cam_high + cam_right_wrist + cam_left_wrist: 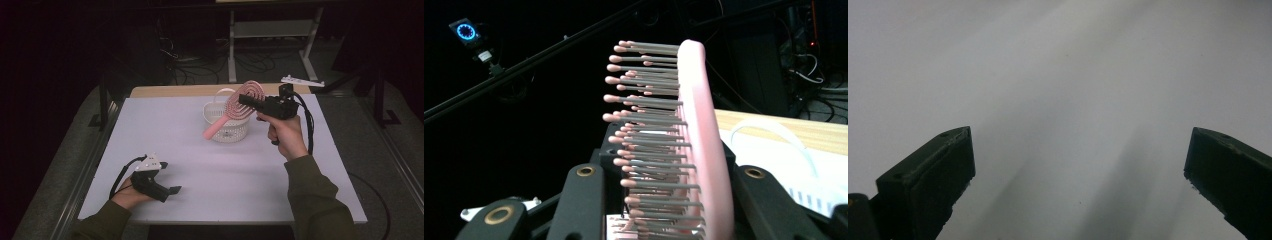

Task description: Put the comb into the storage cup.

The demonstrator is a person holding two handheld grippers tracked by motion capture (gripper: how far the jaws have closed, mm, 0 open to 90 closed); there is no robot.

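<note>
Altogether: one pink hairbrush (pixel 239 106), one white basket (pixel 227 129), two grippers.

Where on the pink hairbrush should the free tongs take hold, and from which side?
Probably the handle of the pink hairbrush: it is bare and slim and slopes down over the white basket, while the right tongs already clamp the bristled head. Come from the left side.

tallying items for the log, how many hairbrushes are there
1. The pink hairbrush is held up over the white basket by the right gripper, its handle slanting down to the left. The basket's inside is partly hidden, so another could lie there.
</note>
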